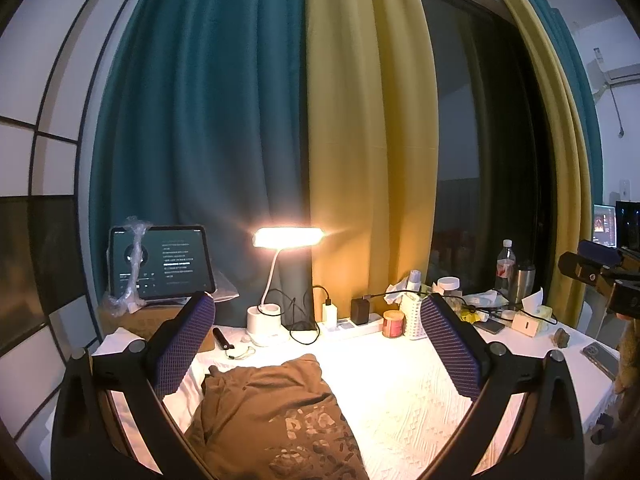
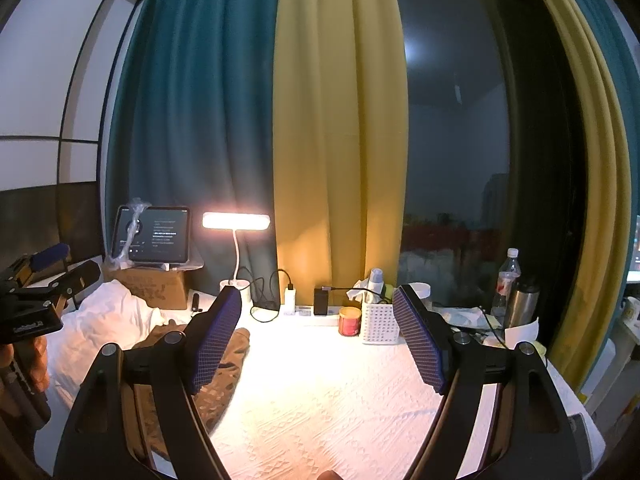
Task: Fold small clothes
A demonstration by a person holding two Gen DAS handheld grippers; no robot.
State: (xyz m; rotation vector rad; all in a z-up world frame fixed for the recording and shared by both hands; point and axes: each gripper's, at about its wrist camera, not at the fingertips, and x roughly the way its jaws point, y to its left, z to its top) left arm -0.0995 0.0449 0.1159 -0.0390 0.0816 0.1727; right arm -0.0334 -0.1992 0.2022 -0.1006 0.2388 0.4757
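Observation:
A brown printed garment (image 1: 276, 416) lies bunched on the white textured tablecloth (image 1: 400, 392), below and between the fingers of my left gripper (image 1: 316, 320). That gripper is open and empty, held above the cloth. My right gripper (image 2: 316, 312) is open and empty too, over bare tablecloth (image 2: 320, 400); the brown garment (image 2: 228, 376) lies to its left, partly hidden behind its left finger (image 2: 216, 340). The right gripper shows at the right edge of the left wrist view (image 1: 600, 276), and the left gripper at the left edge of the right wrist view (image 2: 36, 300).
A lit desk lamp (image 1: 288, 238), a tablet (image 1: 160, 262) on a cardboard box, chargers and cables, a red jar (image 1: 393, 323), a white basket (image 2: 380, 322), bottles (image 1: 506, 266) and tissues line the back edge. White cloth (image 2: 108, 320) is piled at left. A phone (image 1: 600, 358) lies at right.

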